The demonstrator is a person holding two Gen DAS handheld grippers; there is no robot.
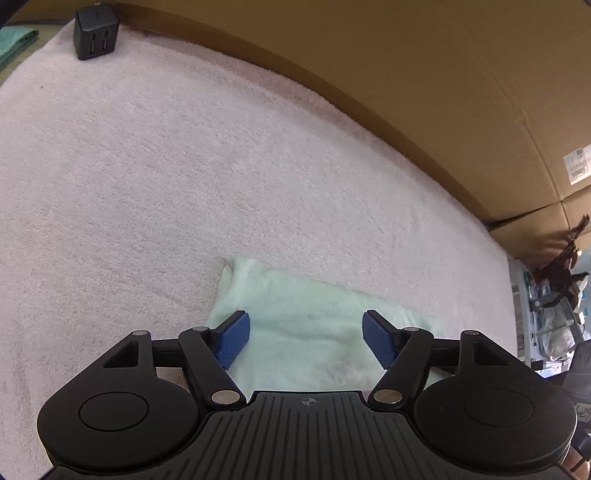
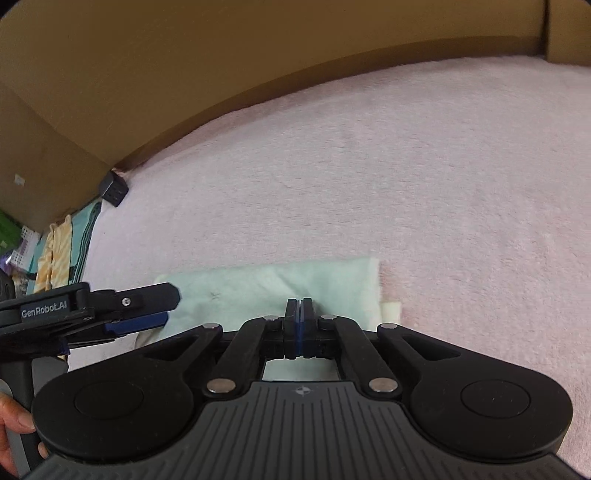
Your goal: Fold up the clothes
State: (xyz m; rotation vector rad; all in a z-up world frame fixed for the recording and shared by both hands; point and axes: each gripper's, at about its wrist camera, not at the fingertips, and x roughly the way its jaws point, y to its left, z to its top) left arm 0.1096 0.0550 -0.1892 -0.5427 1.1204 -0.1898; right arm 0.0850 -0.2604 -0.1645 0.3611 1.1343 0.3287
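1. Along the bottom of both wrist views, the black gripper bodies fill the frame and hide the near edge of the pale green cloth (image 1: pixel 306 321), so its full outline cannot be seen.
2. That folded cloth lies on a pink fleece blanket (image 1: pixel 147 184), low and centre in each view; in the right wrist view a small cream corner sticks out at its right edge, and what it belongs to cannot be told.
3. At the far right of the left wrist view, cluttered things past the blanket's edge are blurred and cannot be made out.
4. The left gripper (image 1: pixel 306 338) points forward over the cloth with its blue pads (image 1: pixel 233 341) spread wide, cloth showing between them; whether the pads touch it cannot be told.
5. The right gripper (image 2: pixel 302 314) is pressed together, its tips low over the cloth's middle; whether any fabric is caught between them is hidden.
6. In the right wrist view the left gripper enters from the left edge, lying level over the cloth's left end, and a person's hand (image 2: pixel 14 424), cut off at the lower left corner, holds its handle.
7. A black charger cube (image 1: pixel 95 31) sits in the upper left of the left wrist view, by the cardboard wall (image 1: pixel 406 74).
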